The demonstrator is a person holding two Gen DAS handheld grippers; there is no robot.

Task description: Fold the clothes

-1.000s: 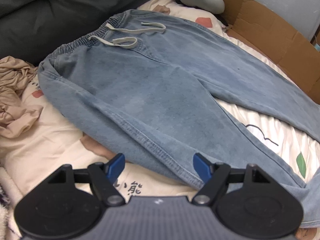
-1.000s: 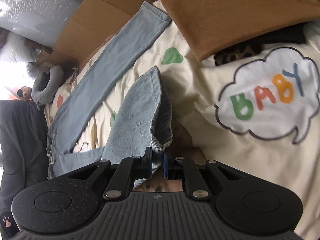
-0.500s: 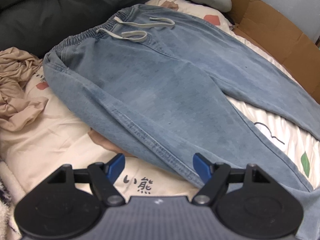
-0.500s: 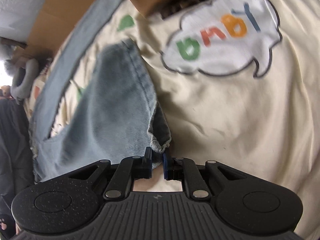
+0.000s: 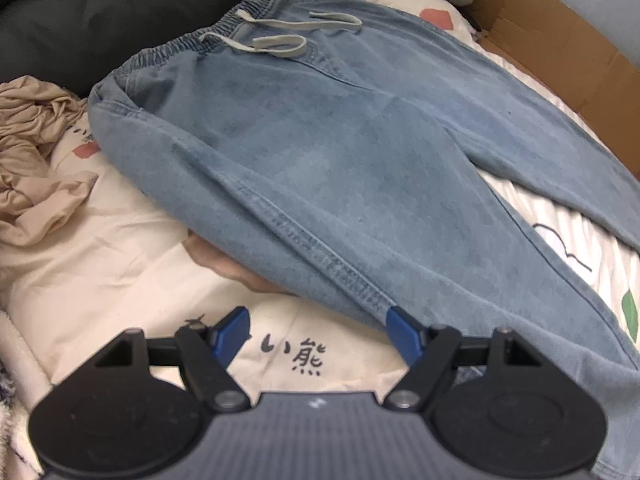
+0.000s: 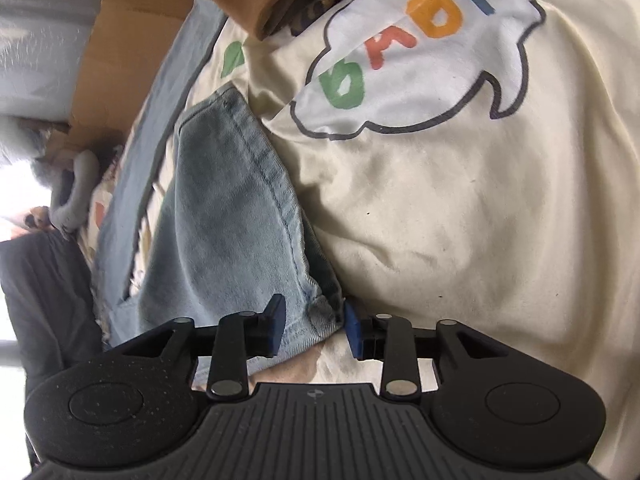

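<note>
The light-blue denim drawstring trousers [image 5: 340, 168] lay spread on the cream printed bedcover [image 5: 132, 264], waistband toward the far edge by the dark cushion, legs running toward the end with the white "BABY" cloud print [image 6: 420, 52]; the step in hand looked like setting down the near leg's frayed hem [image 6: 316, 312]. The right gripper [image 6: 310, 330] pointed steeply down at the bed, and its jaws had just been opening, the hem lying loose between them, no longer pinched. The left gripper [image 5: 316, 334] hovered by the trousers' outer seam, jaws wide and empty, one blue finger just beside the denim. Next, probably, came gripping both sides afresh and folding one leg over the other.
</note>
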